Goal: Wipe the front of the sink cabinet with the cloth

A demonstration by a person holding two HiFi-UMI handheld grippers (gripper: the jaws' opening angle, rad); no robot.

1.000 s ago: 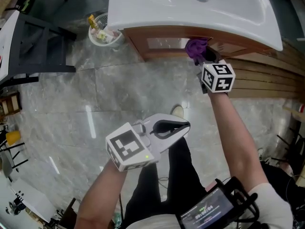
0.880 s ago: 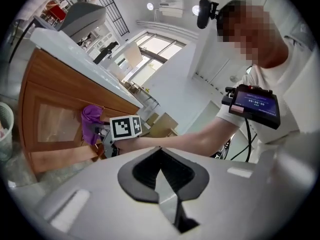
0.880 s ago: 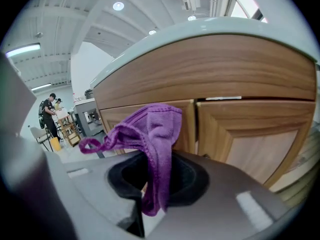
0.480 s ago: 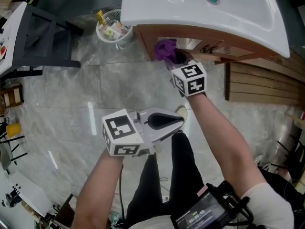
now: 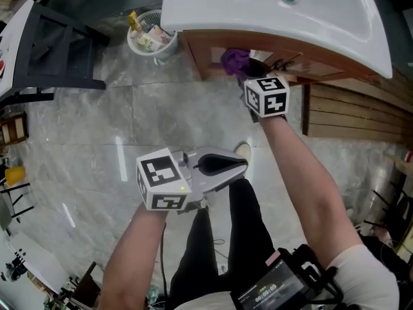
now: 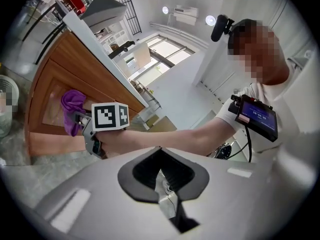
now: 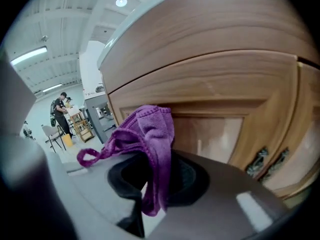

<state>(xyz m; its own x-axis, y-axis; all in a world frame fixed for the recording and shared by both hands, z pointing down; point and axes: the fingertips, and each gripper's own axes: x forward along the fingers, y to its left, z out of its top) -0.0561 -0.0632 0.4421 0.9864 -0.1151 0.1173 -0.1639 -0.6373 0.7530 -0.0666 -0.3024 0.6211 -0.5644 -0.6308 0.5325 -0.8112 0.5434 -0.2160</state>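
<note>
A purple cloth (image 5: 234, 61) is pressed against the wooden front of the sink cabinet (image 5: 213, 50), under the white basin (image 5: 271, 11). My right gripper (image 5: 248, 71) is shut on the cloth (image 7: 150, 134), which hangs down between its jaws in the right gripper view, close to a glazed door panel (image 7: 210, 134). My left gripper (image 5: 242, 166) hangs lower over the floor, apart from the cabinet, shut with nothing in it. The left gripper view shows the cloth (image 6: 71, 106) on the cabinet door (image 6: 50, 104), held by the right gripper.
A white waste basket (image 5: 152, 39) with rubbish stands left of the cabinet. A dark stand (image 5: 51, 57) is at far left. Wooden slats (image 5: 355, 115) lie to the right. Metal door handles (image 7: 267, 159) sit right of the cloth. My leg and shoe (image 5: 242, 151) are below.
My right gripper carried the cloth left along the cabinet front, then back slightly to the right. The left gripper stayed roughly in place.
</note>
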